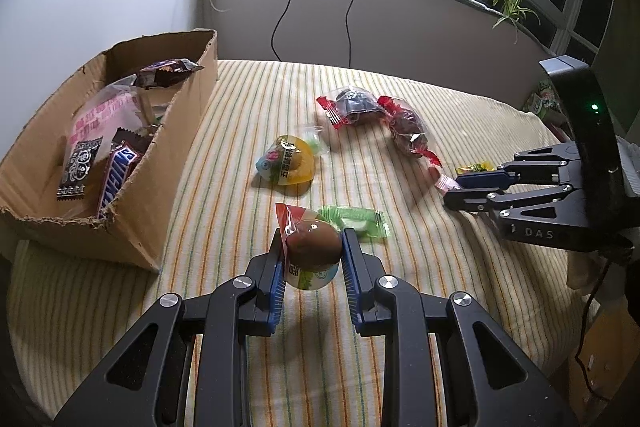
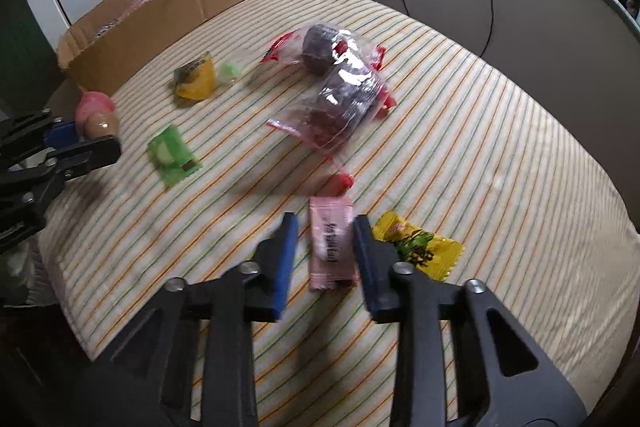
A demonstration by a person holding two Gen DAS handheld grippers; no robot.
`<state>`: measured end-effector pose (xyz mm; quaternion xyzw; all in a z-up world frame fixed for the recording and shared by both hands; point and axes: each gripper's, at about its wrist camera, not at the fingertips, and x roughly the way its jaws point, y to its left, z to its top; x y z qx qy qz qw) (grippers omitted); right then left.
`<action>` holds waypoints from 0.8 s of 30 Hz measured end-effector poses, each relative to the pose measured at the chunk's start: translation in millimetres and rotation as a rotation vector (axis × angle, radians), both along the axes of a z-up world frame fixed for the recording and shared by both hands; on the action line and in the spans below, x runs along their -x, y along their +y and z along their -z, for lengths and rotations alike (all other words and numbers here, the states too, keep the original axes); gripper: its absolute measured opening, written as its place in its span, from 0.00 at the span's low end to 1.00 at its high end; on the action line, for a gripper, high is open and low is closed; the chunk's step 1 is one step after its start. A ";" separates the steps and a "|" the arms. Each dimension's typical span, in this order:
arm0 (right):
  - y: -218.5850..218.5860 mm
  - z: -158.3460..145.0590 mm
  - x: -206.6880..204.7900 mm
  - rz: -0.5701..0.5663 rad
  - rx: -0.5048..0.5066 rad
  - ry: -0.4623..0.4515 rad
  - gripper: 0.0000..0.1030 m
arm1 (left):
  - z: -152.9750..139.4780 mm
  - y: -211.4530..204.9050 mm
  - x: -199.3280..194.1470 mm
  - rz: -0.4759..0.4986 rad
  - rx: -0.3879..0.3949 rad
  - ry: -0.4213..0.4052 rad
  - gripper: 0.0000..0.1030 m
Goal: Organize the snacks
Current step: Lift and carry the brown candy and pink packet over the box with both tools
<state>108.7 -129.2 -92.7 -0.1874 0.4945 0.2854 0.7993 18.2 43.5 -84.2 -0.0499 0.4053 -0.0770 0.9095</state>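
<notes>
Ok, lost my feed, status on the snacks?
Left claw shut on brown egg snack. Right claw open around pink candy. Box path clear.

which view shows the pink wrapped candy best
The right wrist view: the pink candy lies whole between the right gripper fingers, its dark print visible though blurred. The left wrist view shows only a pink end poking out beside that gripper.

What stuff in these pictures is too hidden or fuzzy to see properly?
- Cardboard box: left wrist view shows only the top snacks; those underneath are covered.
- Pink packet: right wrist view is blurred, so its print is unreadable, as is whether the right gripper pinches it.
- Brown egg snack: the left gripper hides its sides.
</notes>
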 end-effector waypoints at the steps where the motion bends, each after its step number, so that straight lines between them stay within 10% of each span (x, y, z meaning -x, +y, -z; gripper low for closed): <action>1: -0.2 0.1 0.1 -0.003 0.004 0.001 0.22 | 0.4 0.0 0.0 0.001 0.001 0.001 0.24; 24: 19.3 -61.0 0.8 0.000 -0.091 -0.115 0.19 | -30.3 35.8 -5.4 -0.044 -0.014 -0.060 0.24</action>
